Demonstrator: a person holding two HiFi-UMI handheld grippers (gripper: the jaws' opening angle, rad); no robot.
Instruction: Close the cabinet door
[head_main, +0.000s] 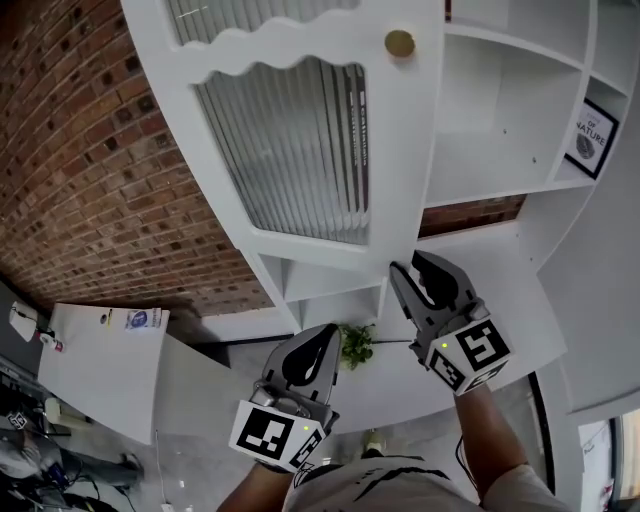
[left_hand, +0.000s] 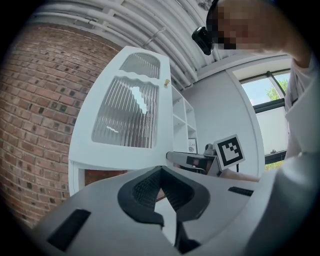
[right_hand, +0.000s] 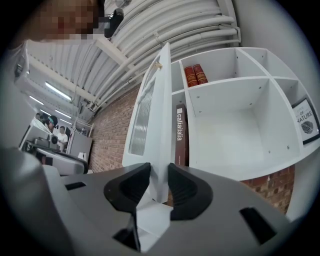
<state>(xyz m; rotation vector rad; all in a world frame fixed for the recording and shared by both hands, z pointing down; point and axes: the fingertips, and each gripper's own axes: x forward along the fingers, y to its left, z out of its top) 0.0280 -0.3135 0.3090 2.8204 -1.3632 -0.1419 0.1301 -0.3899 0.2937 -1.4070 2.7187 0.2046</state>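
Right gripper (head_main: 415, 265) reaches forward from a bare forearm (head_main: 492, 430) to the lower corner of the cabinet door (head_main: 300, 150). Its jaws are spread, and the door's free edge stands between the pads, which sit just beside it on either side. The left gripper (head_main: 318, 338) is held lower and nearer the body, pointing level at the door, its jaws pressed together on nothing.

The door stands swung out from the white cabinet (head_main: 500, 120), leaving the shelves uncovered. It has ribbed glass panels and a round brass knob (head_main: 399, 43).

The right gripper view shows the door edge-on (right_hand: 159, 125) – a thin white blade rising from the right gripper (right_hand: 159, 172). Only this view shows two red books (right_hand: 196, 75) on an upper shelf and a dark spine (right_hand: 180, 132) behind the door. People stand far off at the left (right_hand: 50, 132).

The left gripper view shows the door's glass face (left_hand: 125, 115) above the left gripper (left_hand: 160, 172), with the other gripper's marker cube (left_hand: 230, 150) off to the right. Only the head view shows a small green plant (head_main: 355, 345) and the brick wall (head_main: 100, 150).

The spine's white lettering looks like "callalalia". A framed sign (right_hand: 306, 120) on a right-hand shelf reads "NATURE" – its smaller print is illegible.
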